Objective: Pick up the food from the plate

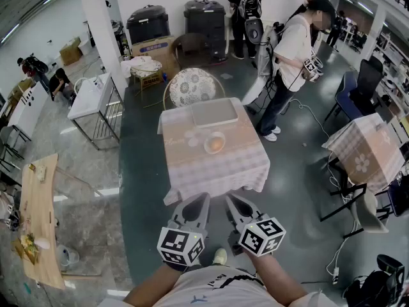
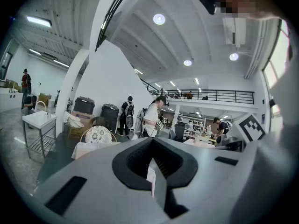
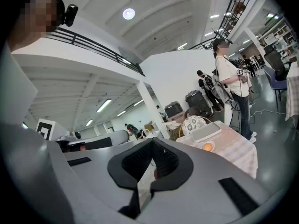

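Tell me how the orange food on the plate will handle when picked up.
The orange food looks round, so it may roll under a pinch. It seems small, probably light. The plate could slide on the tablecloth if nudged.

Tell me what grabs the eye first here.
A cloth-covered table stands mid-floor, with a small plate holding orange food in front of a pale tray. Nearest the camera, the left tongs and right tongs, both shut and empty, hang short of the table's edge.
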Demonstrator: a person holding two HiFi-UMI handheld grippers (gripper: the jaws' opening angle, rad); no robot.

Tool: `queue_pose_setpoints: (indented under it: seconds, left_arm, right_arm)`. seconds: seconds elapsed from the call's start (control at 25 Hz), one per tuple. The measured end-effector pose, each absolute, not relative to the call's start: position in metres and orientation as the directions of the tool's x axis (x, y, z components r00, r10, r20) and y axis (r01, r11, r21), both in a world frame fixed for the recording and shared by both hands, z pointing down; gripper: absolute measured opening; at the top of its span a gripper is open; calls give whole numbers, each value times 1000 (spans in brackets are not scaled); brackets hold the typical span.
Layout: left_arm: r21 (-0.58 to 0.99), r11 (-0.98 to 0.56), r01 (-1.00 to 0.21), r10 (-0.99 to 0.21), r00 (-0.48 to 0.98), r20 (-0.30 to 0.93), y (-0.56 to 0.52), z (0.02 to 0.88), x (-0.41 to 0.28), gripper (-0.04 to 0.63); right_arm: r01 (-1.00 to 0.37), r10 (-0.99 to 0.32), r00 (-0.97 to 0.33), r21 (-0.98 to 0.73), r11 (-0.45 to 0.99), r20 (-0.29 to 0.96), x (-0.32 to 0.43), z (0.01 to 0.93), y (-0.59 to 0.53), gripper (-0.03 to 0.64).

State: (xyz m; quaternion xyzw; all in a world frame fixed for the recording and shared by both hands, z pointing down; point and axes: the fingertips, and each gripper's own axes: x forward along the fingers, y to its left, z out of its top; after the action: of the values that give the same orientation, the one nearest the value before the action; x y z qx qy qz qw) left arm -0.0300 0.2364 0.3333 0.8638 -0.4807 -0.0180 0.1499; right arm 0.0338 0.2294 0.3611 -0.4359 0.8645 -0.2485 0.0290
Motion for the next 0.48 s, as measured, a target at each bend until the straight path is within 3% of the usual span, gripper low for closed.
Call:
queue_pose_setpoints:
  seconds: [0.48]
  left_arm:
    - [260,-502,-825,-834,541,109,236,329,-15,6]
  right_arm:
    - [-738,-772,-616,-459,495,157,47,359,228,14]
